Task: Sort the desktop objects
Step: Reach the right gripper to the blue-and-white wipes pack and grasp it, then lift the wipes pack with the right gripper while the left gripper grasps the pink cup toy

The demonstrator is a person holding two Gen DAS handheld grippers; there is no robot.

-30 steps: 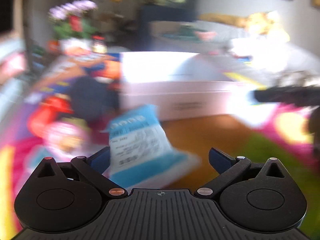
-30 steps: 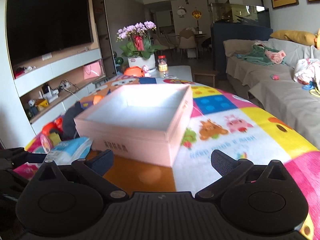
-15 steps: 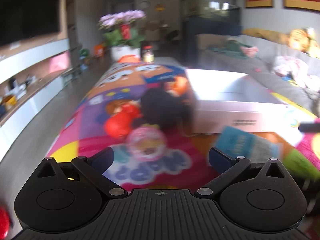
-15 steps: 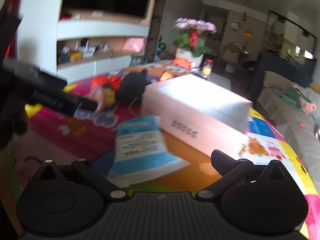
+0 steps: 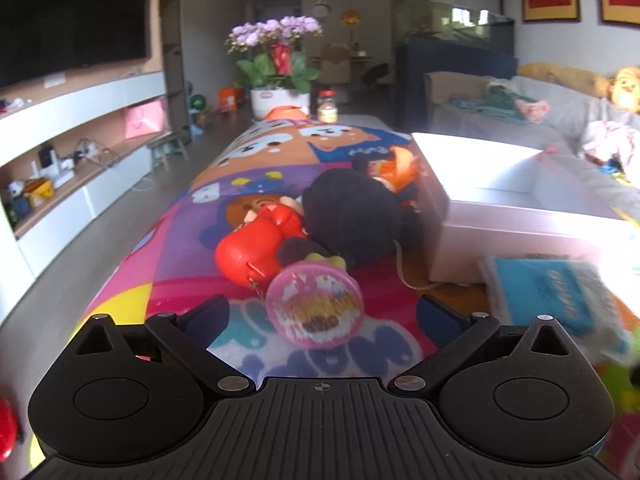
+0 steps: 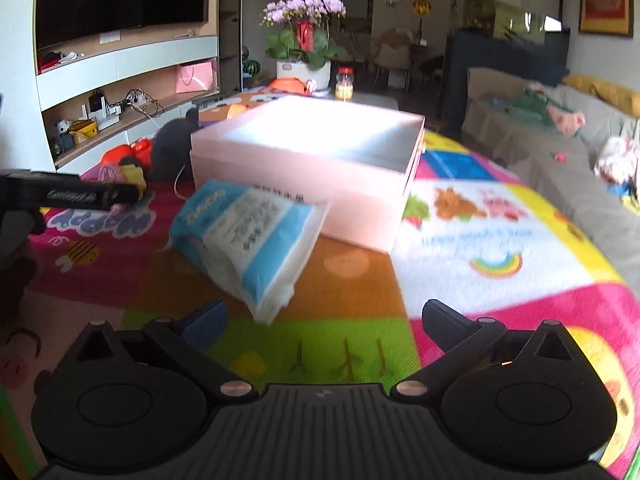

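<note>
A round pink container (image 5: 316, 306) lies on the colourful mat, between the fingers of my left gripper (image 5: 322, 314). Its jaws are closing, and the pads stand clear of the container. Behind it lie a red toy (image 5: 256, 248), a black plush toy (image 5: 352, 220) and an orange toy (image 5: 400, 168) against the open pink box (image 5: 520, 216). A blue and white tissue pack (image 6: 248, 236) leans on the pink box (image 6: 320, 184), just ahead of my right gripper (image 6: 324, 316), which is open and holds nothing. A left gripper finger (image 6: 72, 196) shows at the left of the right wrist view.
A flower pot (image 5: 280, 100) and a small jar (image 5: 328, 110) stand at the table's far end. The table edge (image 5: 168, 216) drops to the floor on the left, with TV shelves (image 5: 80, 152) beyond. A sofa (image 6: 560, 152) with clothes runs along the right.
My left gripper has swung left, away from the tissue pack, and now has the pink container between its fingers. My right gripper has turned toward the tissue pack and come lower.
</note>
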